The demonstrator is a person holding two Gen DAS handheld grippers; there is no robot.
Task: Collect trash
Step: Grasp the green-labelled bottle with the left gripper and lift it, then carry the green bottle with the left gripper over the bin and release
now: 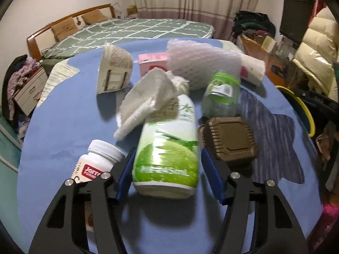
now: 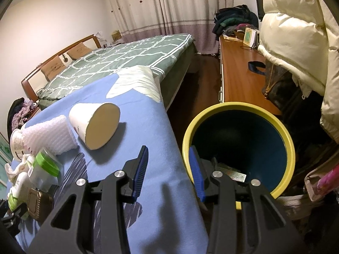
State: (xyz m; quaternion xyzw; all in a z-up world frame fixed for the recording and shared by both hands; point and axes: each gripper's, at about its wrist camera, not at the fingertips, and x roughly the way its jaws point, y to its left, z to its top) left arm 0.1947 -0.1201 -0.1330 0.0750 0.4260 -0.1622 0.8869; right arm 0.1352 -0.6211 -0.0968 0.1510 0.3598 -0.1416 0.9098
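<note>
The left hand-held gripper (image 1: 167, 169) stands open, its blue pads flanking, without clearly touching, one green-and-white plastic bottle (image 1: 167, 148) lying on the blue-clothed desk (image 1: 63, 131); the bottle's neck is hidden under a crumpled white paper towel (image 1: 148, 101). At seven o'clock of it, a white pill bottle (image 1: 95, 160) is partly cut off behind the gripper frame. The right hand-held gripper (image 2: 169, 173) gapes empty over the desk edge. At three o'clock stands one yellow-rimmed dark blue bin (image 2: 239, 148), its contents hard to make out. One white paper cup (image 2: 95, 124) lies sideways at eleven o'clock.
</note>
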